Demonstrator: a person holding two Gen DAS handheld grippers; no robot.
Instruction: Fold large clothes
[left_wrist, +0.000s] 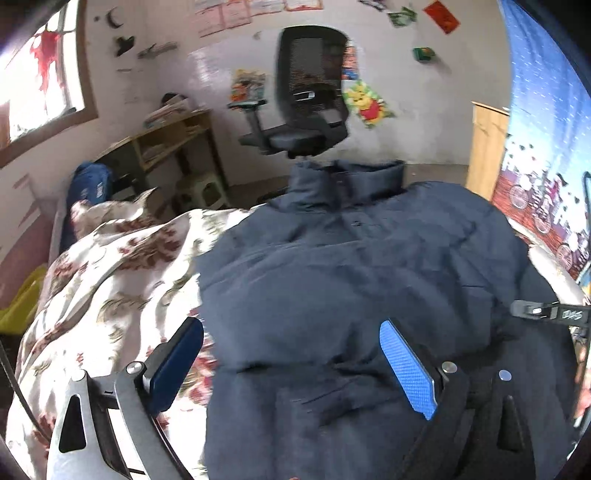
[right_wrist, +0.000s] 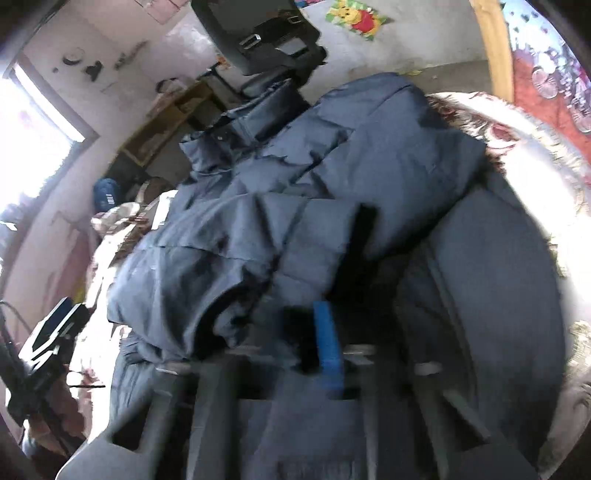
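Note:
A dark navy padded jacket (left_wrist: 351, 280) lies on a floral bedspread (left_wrist: 110, 288), collar toward the far end. My left gripper (left_wrist: 291, 365) is open and empty, its blue pads (left_wrist: 406, 373) wide apart just above the jacket's lower left part. In the right wrist view the jacket (right_wrist: 388, 166) is bunched, with a sleeve or side panel folded over the body. My right gripper (right_wrist: 314, 347) is shut on a fold of the jacket, one blue pad (right_wrist: 327, 350) showing against dark fabric. The right gripper's tip shows at the edge of the left wrist view (left_wrist: 546, 312).
A black office chair (left_wrist: 306, 96) stands beyond the bed's far end. A wooden desk (left_wrist: 166, 140) and a blue bag (left_wrist: 88, 188) are at the far left. A patterned hanging (left_wrist: 546, 147) lines the right wall. The bedspread also shows at the right (right_wrist: 535, 184).

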